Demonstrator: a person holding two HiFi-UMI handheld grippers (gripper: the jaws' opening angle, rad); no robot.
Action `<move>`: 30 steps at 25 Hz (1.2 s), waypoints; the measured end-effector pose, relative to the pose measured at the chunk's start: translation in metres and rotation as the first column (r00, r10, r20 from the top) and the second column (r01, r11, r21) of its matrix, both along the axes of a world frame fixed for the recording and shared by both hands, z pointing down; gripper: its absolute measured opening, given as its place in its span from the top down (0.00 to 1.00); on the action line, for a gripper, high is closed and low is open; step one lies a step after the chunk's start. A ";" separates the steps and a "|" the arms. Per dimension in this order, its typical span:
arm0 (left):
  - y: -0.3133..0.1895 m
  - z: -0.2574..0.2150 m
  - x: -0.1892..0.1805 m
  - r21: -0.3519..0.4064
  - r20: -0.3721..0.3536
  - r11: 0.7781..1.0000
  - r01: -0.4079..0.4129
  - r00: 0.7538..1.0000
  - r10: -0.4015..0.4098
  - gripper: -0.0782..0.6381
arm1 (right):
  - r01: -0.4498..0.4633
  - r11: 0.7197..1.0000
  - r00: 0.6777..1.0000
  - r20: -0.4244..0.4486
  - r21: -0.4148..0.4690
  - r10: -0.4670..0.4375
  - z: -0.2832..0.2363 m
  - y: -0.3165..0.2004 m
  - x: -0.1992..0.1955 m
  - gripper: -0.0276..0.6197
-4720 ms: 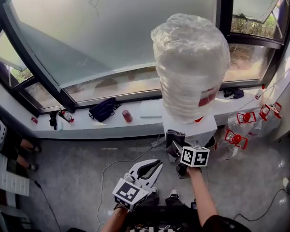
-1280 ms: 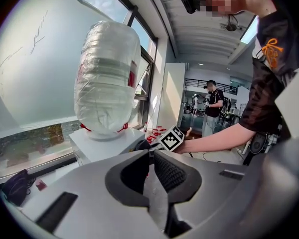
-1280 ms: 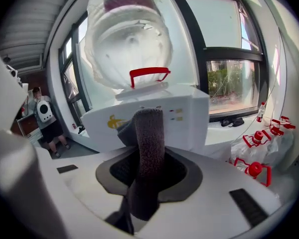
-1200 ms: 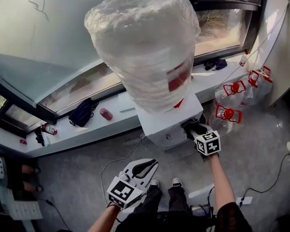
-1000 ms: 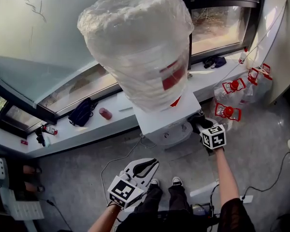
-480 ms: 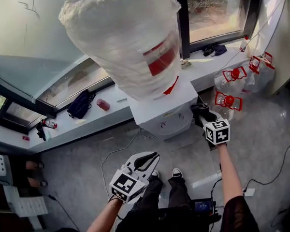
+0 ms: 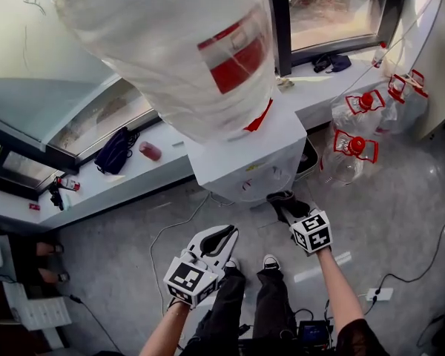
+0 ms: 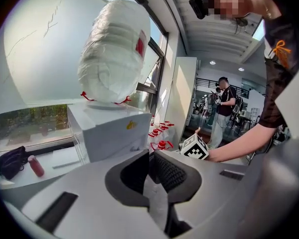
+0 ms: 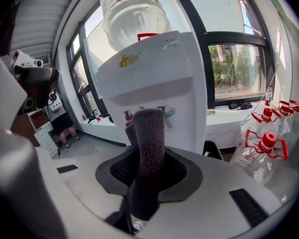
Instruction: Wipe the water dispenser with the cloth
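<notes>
The white water dispenser (image 7: 241, 162) stands against the window ledge, carrying a big plastic-wrapped bottle (image 7: 163, 50) with a red label. My right gripper (image 7: 289, 210) is shut on a dark grey cloth (image 7: 284, 201) low in front of the dispenser. In the right gripper view the cloth (image 9: 148, 153) stands up between the jaws of the right gripper (image 9: 148, 172), just before the dispenser's front panel (image 9: 164, 83) and taps; whether it touches is unclear. My left gripper (image 7: 221, 236) hangs lower left, shut and holding nothing; the left gripper (image 8: 150, 159) faces the dispenser (image 8: 109, 128) from a distance.
Several clear jugs with red caps (image 7: 356, 136) stand right of the dispenser. A dark bag (image 7: 113, 150) and a red item (image 7: 150, 151) lie on the window ledge (image 7: 133, 176). A cable (image 7: 170, 232) runs over the floor. Other people (image 8: 222, 108) stand in the background.
My right gripper has carried the cloth from the dispenser's right side to low in front of it. The head view has tilted, and the left gripper stays about where it was.
</notes>
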State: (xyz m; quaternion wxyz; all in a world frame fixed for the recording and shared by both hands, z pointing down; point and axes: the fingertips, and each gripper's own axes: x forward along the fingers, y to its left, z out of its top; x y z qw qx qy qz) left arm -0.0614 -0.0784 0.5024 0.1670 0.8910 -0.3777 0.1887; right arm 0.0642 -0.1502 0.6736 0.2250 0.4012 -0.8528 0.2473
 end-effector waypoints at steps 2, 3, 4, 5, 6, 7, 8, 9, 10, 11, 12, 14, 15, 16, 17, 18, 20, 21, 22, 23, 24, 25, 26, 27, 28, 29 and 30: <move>-0.003 0.013 -0.006 -0.008 0.000 1.000 0.010 1.000 -0.010 0.83 | 0.022 1.000 1.000 0.013 0.000 -0.022 0.010 0.000 -0.018 0.78; -0.005 0.017 -0.009 -0.009 0.001 1.000 0.012 1.000 -0.012 0.83 | 0.031 1.000 0.999 0.017 0.001 -0.031 0.015 -0.001 -0.027 0.78; -0.007 0.021 -0.012 -0.006 0.002 1.000 0.015 1.000 -0.015 0.83 | 0.040 0.999 0.999 0.016 0.004 -0.040 0.020 -0.004 -0.036 0.78; -0.010 0.023 -0.014 0.000 0.000 1.000 0.019 1.000 -0.019 0.83 | 0.051 0.999 0.999 0.013 0.008 -0.051 0.025 -0.008 -0.046 0.78; -0.012 0.026 -0.017 0.006 -0.005 1.000 0.025 1.000 -0.025 0.83 | 0.062 0.998 0.998 0.010 0.014 -0.062 0.030 -0.011 -0.055 0.78; -0.014 0.027 -0.019 0.011 -0.010 0.999 0.031 0.999 -0.031 0.83 | 0.074 0.997 0.997 0.010 0.020 -0.074 0.035 -0.015 -0.066 0.78; -0.015 0.029 -0.022 0.013 -0.015 0.999 0.037 0.999 -0.037 0.83 | 0.086 0.996 0.996 0.013 0.025 -0.086 0.039 -0.017 -0.077 0.78; -0.016 0.031 -0.025 0.013 -0.017 0.999 0.043 0.999 -0.043 0.83 | 0.100 0.995 0.995 0.017 0.030 -0.101 0.043 -0.019 -0.088 0.78; -0.017 0.033 -0.029 0.010 -0.017 0.999 0.048 0.999 -0.048 0.83 | 0.118 0.992 0.993 0.019 0.034 -0.118 0.045 -0.020 -0.100 0.78; -0.017 0.035 -0.032 0.007 -0.015 0.999 0.052 0.999 -0.052 0.83 | 0.139 0.990 0.990 0.017 0.037 -0.140 0.048 -0.021 -0.112 0.78; -0.016 0.036 -0.034 0.004 -0.011 0.999 0.054 0.998 -0.054 0.83 | 0.162 0.986 0.987 0.012 0.039 -0.163 0.049 -0.021 -0.122 0.78; -0.015 0.037 -0.038 0.002 -0.003 0.999 0.051 0.999 -0.051 0.83 | 0.197 0.980 0.980 0.001 0.042 -0.197 0.052 -0.024 -0.140 0.78; -0.014 0.037 -0.039 0.003 0.001 0.999 0.045 0.999 -0.045 0.83 | 0.201 0.979 0.980 -0.002 0.044 -0.201 0.053 -0.026 -0.146 0.78; -0.014 0.036 -0.041 0.003 0.007 0.999 0.038 0.999 -0.038 0.83 | 0.195 0.980 0.981 -0.002 0.044 -0.195 0.055 -0.029 -0.150 0.78; -0.014 0.036 -0.042 0.002 0.014 0.999 0.032 0.999 -0.032 0.83 | 0.181 0.982 0.983 -0.001 0.044 -0.181 0.056 -0.034 -0.151 0.78; -0.014 0.037 -0.042 0.001 0.019 1.000 0.028 0.999 -0.028 0.83 | 0.162 0.986 0.987 0.003 0.046 -0.163 0.059 -0.038 -0.152 0.78; -0.015 0.036 -0.043 -0.003 0.026 1.000 0.027 0.999 -0.027 0.83 | 0.120 0.991 0.992 0.016 0.051 -0.121 0.063 -0.047 -0.150 0.78; -0.016 0.036 -0.043 -0.005 0.027 1.000 0.027 0.999 -0.027 0.83 | 0.106 0.993 0.994 0.018 0.049 -0.107 0.065 -0.050 -0.148 0.78; -0.017 0.036 -0.042 -0.007 0.025 1.000 0.027 0.999 -0.027 0.83 | 0.101 0.994 0.995 0.014 0.044 -0.102 0.067 -0.051 -0.146 0.78; -0.018 0.036 -0.040 -0.009 0.023 1.000 0.024 0.999 -0.024 0.83 | 0.107 0.994 0.994 0.002 0.037 -0.107 0.070 -0.050 -0.144 0.78; -0.019 0.036 -0.038 -0.011 0.022 1.000 0.020 1.000 -0.019 0.83 | 0.117 0.993 0.993 -0.015 0.032 -0.116 0.073 -0.050 -0.141 0.78; -0.020 0.037 -0.035 -0.012 0.022 1.000 0.014 1.000 -0.013 0.83 | 0.125 0.992 0.992 -0.032 0.029 -0.124 0.077 -0.050 -0.136 0.78; -0.021 0.038 -0.032 -0.012 0.021 1.000 0.007 1.000 -0.007 0.83 | 0.126 0.992 0.991 -0.044 0.027 -0.125 0.080 -0.052 -0.130 0.78; -0.023 0.038 -0.028 -0.012 0.020 1.000 0.001 1.000 -0.001 0.83 | 0.117 0.993 0.992 -0.051 0.024 -0.116 0.084 -0.055 -0.122 0.78; -0.025 0.038 -0.024 -0.011 0.018 1.000 -0.004 1.000 0.004 0.83 | 0.099 0.995 0.994 -0.053 0.019 -0.098 0.087 -0.060 -0.113 0.78; -0.027 0.038 -0.020 -0.011 0.017 1.000 -0.009 1.000 0.009 0.83 | 0.073 0.997 0.996 -0.055 0.013 -0.073 0.090 -0.065 -0.102 0.78; -0.029 0.038 -0.016 -0.010 0.015 1.000 -0.013 1.000 0.013 0.83 | 0.042 0.999 0.998 -0.057 0.007 -0.041 0.092 -0.071 -0.090 0.78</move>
